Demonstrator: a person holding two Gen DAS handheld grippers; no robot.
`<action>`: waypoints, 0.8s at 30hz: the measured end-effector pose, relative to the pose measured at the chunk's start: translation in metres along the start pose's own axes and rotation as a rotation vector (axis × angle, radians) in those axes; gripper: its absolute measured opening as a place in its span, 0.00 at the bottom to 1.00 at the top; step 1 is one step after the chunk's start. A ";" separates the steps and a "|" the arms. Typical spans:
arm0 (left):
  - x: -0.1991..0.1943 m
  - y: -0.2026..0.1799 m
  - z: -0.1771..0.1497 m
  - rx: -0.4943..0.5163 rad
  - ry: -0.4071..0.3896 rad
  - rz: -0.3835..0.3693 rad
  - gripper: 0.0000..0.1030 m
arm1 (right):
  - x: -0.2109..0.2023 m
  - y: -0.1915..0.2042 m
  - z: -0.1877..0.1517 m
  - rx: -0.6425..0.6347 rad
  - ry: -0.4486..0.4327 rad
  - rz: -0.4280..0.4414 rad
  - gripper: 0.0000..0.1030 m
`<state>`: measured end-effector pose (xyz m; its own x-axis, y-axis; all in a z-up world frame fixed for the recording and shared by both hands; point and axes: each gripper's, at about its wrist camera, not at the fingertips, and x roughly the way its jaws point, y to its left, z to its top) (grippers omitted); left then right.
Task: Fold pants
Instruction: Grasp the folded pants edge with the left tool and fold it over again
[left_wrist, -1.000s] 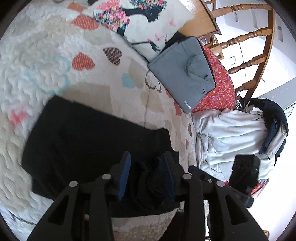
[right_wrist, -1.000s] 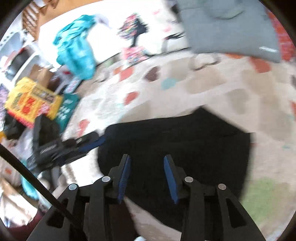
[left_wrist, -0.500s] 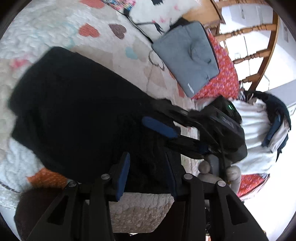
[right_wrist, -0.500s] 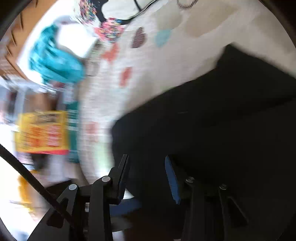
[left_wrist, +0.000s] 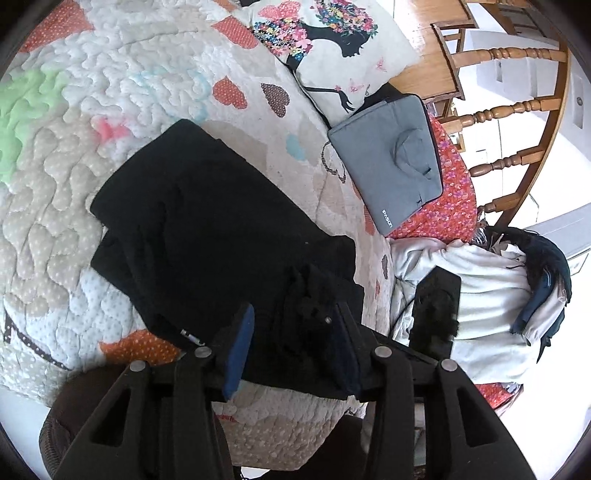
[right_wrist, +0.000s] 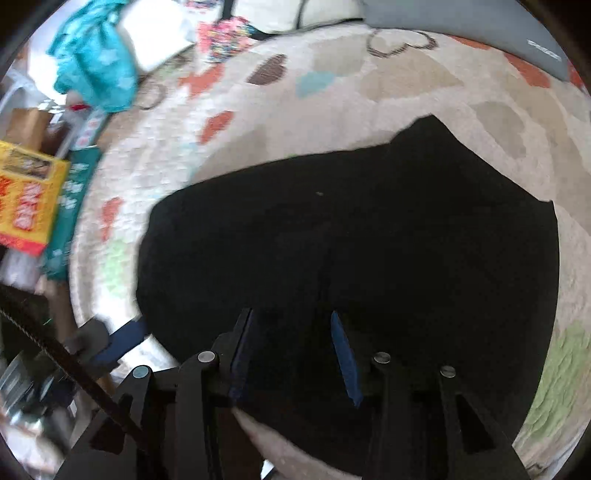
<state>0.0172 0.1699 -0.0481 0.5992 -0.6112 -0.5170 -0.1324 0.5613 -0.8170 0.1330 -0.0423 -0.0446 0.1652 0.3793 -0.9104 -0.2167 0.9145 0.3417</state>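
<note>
On the quilted bed (left_wrist: 122, 110), black pants (left_wrist: 207, 229) folded into a slab, near edge at the mattress's front edge, long axis slanting from near right to far left. Bare quilt left and beyond; grey laptop sleeve (left_wrist: 391, 166) well apart. Left claw (left_wrist: 291, 343) open over bunched near corner. Right claw (right_wrist: 295, 354) open, low above the dark cloth.
</note>
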 end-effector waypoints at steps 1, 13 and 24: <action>-0.003 -0.001 -0.001 0.006 -0.006 -0.001 0.41 | -0.002 0.001 0.001 -0.008 -0.009 -0.027 0.21; -0.009 -0.007 0.001 0.005 -0.035 -0.016 0.43 | -0.017 0.016 0.000 0.021 0.015 0.205 0.19; 0.027 -0.032 -0.001 0.084 0.058 0.010 0.53 | -0.071 -0.042 0.007 0.159 -0.113 0.248 0.53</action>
<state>0.0368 0.1352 -0.0358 0.5515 -0.6354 -0.5405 -0.0695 0.6107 -0.7888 0.1370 -0.1066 0.0068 0.2343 0.5985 -0.7661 -0.1124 0.7994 0.5902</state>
